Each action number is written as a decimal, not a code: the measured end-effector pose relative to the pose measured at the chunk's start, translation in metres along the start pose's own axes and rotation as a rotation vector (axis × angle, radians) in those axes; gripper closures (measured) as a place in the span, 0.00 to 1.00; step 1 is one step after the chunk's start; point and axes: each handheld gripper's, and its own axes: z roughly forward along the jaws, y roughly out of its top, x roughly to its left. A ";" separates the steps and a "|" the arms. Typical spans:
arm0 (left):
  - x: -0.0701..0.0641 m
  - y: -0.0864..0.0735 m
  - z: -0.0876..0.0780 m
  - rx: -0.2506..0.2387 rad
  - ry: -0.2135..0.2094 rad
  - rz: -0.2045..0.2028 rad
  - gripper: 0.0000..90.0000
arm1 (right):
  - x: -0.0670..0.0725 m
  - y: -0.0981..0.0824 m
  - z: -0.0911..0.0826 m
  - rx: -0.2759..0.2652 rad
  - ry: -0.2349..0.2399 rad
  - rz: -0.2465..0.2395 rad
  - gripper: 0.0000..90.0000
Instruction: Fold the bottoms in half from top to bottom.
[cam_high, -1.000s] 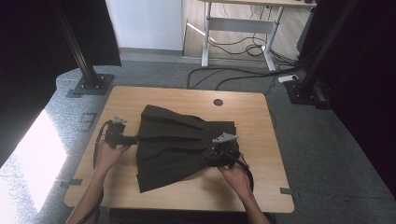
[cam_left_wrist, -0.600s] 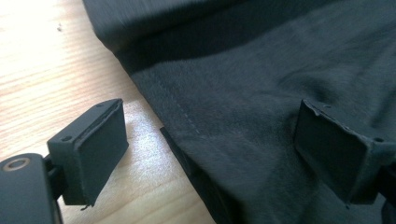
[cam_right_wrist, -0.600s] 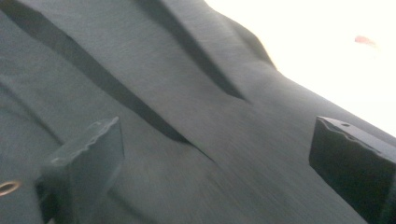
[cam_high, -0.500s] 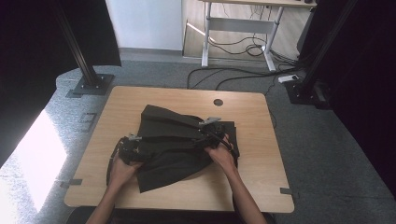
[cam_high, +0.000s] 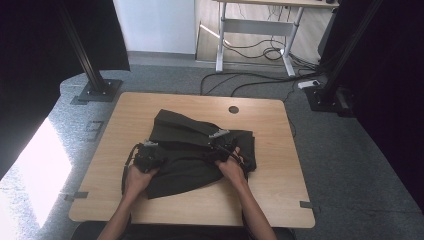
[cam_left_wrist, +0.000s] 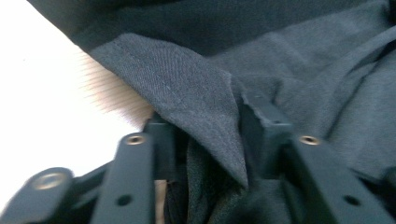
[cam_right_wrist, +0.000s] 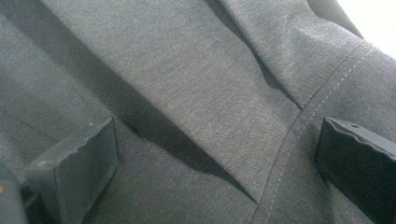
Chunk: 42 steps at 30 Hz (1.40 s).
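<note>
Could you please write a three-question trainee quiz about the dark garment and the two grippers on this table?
1. True or false: the right gripper has its jaws spread wide over the dark garment.
2. Which gripper has a fold of cloth between its jaws: A) the left gripper, B) the right, C) neither?
3. What does the garment lie on?

Key: 1 true. 2 A; its jaws have just been closing on the fold. 3 the wooden table.

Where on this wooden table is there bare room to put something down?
Bare patches of the light wooden table: the left strip beside the dark grey folded garment, the far edge around the round cable hole, the right strip, and the near edge right of the forearms. The middle is crowded by garment and both claws.
</note>
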 end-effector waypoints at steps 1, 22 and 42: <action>0.001 0.001 0.001 0.000 -0.017 -0.003 0.71 | 0.000 0.000 0.000 0.000 0.000 0.000 0.00; -0.001 0.047 -0.040 -0.102 -0.087 0.054 0.90 | 0.014 -0.009 -0.008 0.001 -0.027 0.061 0.00; -0.104 0.118 -0.070 -0.161 -0.096 0.381 0.91 | 0.040 -0.003 -0.006 -0.003 -0.026 0.060 0.00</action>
